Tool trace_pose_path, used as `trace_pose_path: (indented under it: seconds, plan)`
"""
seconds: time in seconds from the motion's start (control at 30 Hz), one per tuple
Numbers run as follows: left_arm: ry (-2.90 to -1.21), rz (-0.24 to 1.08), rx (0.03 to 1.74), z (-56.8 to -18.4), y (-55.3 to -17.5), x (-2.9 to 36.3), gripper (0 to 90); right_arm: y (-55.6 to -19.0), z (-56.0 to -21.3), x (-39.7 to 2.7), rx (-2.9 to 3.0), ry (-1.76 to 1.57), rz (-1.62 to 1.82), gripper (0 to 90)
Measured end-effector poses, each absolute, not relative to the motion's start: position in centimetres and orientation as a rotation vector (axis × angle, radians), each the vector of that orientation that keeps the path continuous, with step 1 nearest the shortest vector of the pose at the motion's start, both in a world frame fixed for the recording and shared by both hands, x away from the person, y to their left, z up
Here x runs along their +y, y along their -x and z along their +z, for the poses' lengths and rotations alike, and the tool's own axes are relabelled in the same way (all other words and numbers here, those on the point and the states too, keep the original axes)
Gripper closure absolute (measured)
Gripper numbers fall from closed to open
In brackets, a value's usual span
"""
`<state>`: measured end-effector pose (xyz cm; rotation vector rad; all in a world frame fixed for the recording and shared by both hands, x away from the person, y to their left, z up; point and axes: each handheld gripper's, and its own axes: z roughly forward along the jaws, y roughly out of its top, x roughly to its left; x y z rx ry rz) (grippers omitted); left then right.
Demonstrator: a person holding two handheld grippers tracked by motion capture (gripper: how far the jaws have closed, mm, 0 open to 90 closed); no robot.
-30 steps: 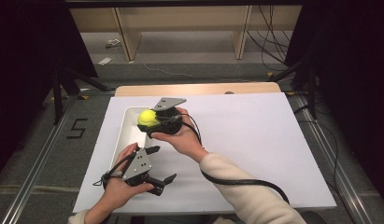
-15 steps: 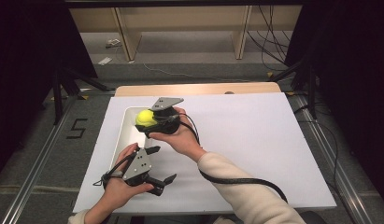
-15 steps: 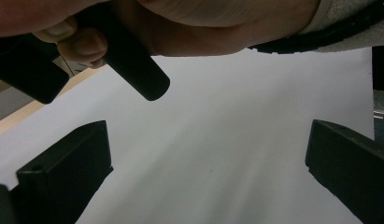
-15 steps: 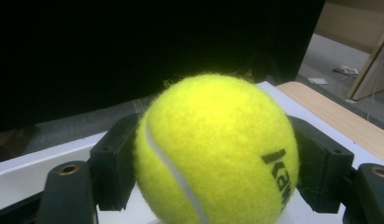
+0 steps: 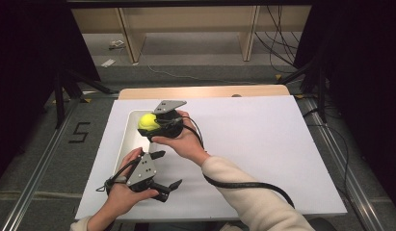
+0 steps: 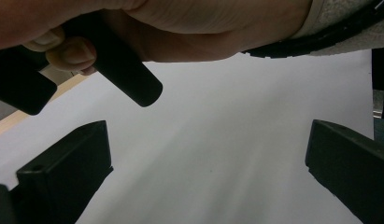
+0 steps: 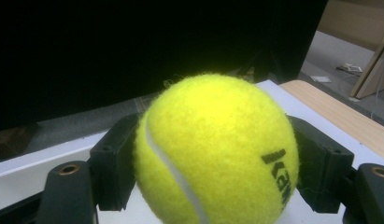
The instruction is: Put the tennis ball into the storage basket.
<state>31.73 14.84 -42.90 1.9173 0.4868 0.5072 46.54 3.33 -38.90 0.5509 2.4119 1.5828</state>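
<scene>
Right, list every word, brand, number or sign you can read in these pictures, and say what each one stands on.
"5": a black numeral marked on the grey floor left of the table, in the high view.
"kaw": black brand letters printed on the fuzzy yellow tennis ball clamped between the right gripper's black jaws; the letters run sideways and the word curves out of sight, so the rest cannot be read.
Nothing else is legible.

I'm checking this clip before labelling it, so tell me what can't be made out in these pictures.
- Tray: in the high view its middle is covered by the right gripper and the tennis ball, so whether the ball touches it cannot be told.
- Ball's print: in the right gripper view it curves out of sight, unreadable.
- Left gripper: in its own view the fingers are cut off by the bottom edge.
</scene>
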Motion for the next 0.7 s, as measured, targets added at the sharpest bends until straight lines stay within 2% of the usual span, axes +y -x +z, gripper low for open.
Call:
trace_pose_path:
  seconds: [0.7]
  plan:
    - [-1.919, 0.505, 0.486, -42.91, -31.73, 14.84, 0.0, -47.27, -39.1, 3.8, 2.442, -0.562, 1.568, 26.6]
